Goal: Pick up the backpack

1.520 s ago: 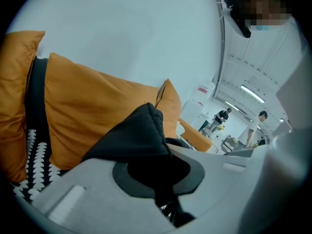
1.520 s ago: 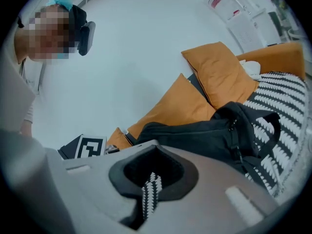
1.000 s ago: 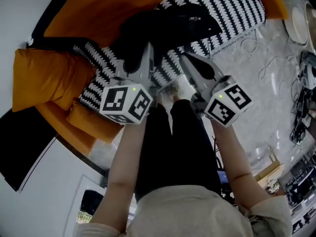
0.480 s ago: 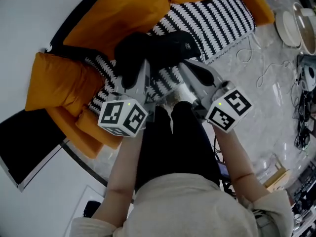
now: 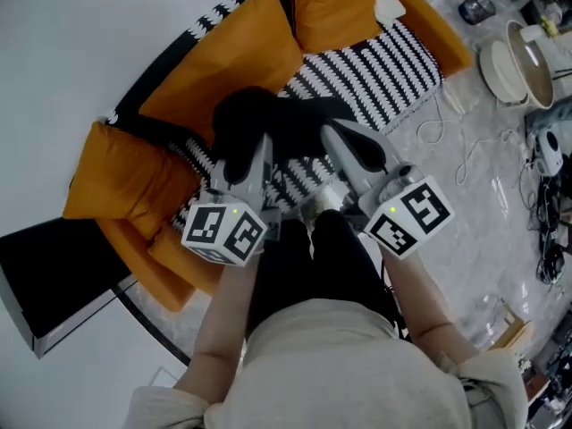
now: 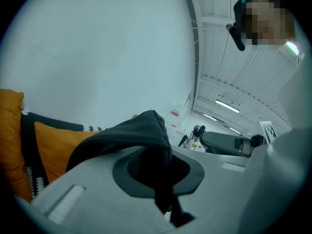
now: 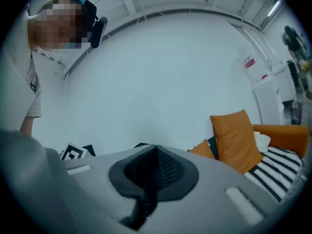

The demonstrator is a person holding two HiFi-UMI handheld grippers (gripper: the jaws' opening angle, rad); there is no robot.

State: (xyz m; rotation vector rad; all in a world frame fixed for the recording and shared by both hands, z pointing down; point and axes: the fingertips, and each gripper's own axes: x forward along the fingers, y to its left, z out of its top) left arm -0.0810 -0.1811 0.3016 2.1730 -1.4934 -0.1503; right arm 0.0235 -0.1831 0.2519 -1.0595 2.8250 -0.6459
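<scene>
The black backpack [image 5: 284,125] hangs above the sofa, held up by both grippers. In the head view my left gripper [image 5: 248,150] grips its left side and my right gripper [image 5: 347,141] its right side. In the left gripper view the left gripper [image 6: 157,179] has its jaws closed on a fold of black fabric [image 6: 132,130] that drapes over them. The right gripper [image 7: 148,179] pinches black mesh fabric [image 7: 163,168] of the backpack in its own view. Most of the bag's body is hidden behind the jaws.
Below lies an orange sofa [image 5: 121,181] with orange cushions [image 5: 335,7] and a black-and-white striped blanket [image 5: 375,70]. White cables [image 5: 465,164] trail over the pale marble floor on the right. Pots [image 5: 514,61] and black gear stand at the far right.
Both grippers have risen with the backpack clamped in them. The sofa and the floor look smaller and farther below than a second ago.
</scene>
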